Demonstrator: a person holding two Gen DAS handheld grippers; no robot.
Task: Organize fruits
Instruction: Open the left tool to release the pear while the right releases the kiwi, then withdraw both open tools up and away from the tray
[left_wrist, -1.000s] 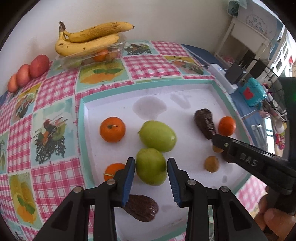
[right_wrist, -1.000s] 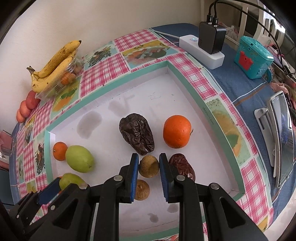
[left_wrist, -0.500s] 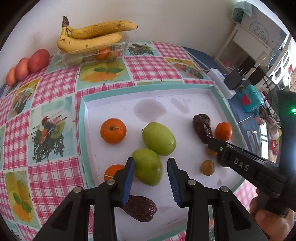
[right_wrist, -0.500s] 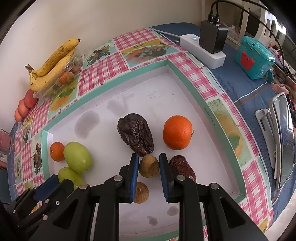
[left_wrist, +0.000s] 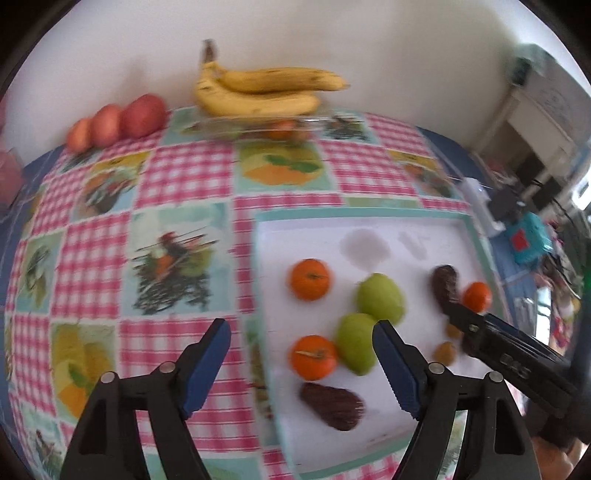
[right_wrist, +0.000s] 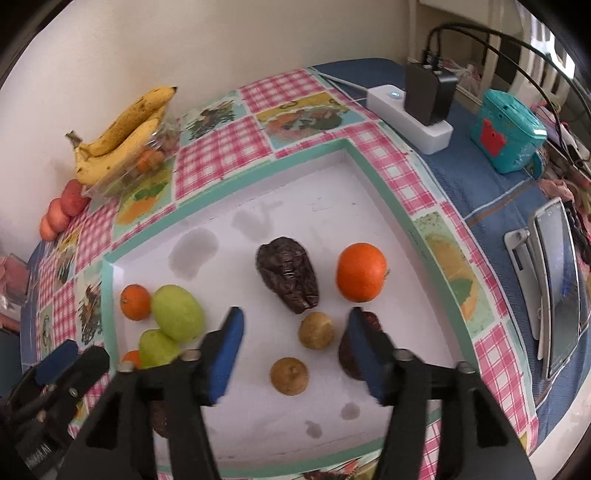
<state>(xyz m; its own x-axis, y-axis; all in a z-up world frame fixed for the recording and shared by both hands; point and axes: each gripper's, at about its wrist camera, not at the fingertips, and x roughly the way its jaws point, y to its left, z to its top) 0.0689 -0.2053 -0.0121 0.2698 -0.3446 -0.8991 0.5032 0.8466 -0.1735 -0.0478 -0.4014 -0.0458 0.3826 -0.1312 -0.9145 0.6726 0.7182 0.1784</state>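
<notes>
a table is covered by a checked pink tablecloth (left_wrist: 184, 177) with fruit pictures, and a white mat (right_wrist: 295, 221) with a teal border is laid in its middle. on the mat are seen three oranges (right_wrist: 361, 272), two green fruits (right_wrist: 177, 313) touching each other, two small brown fruits (right_wrist: 316, 329), and three dark wrinkled fruits (right_wrist: 288, 275). near the wall a clear plastic box (left_wrist: 258, 127) is set on the cloth, with bananas (left_wrist: 258, 92) laid on top of it. beside it three red fruits (left_wrist: 118, 120) are lined up. on the blue cloth (right_wrist: 491, 192) to the right, a white power strip (right_wrist: 410, 114), a teal box (right_wrist: 508, 131) and a phone (right_wrist: 559, 280) are placed.
</notes>
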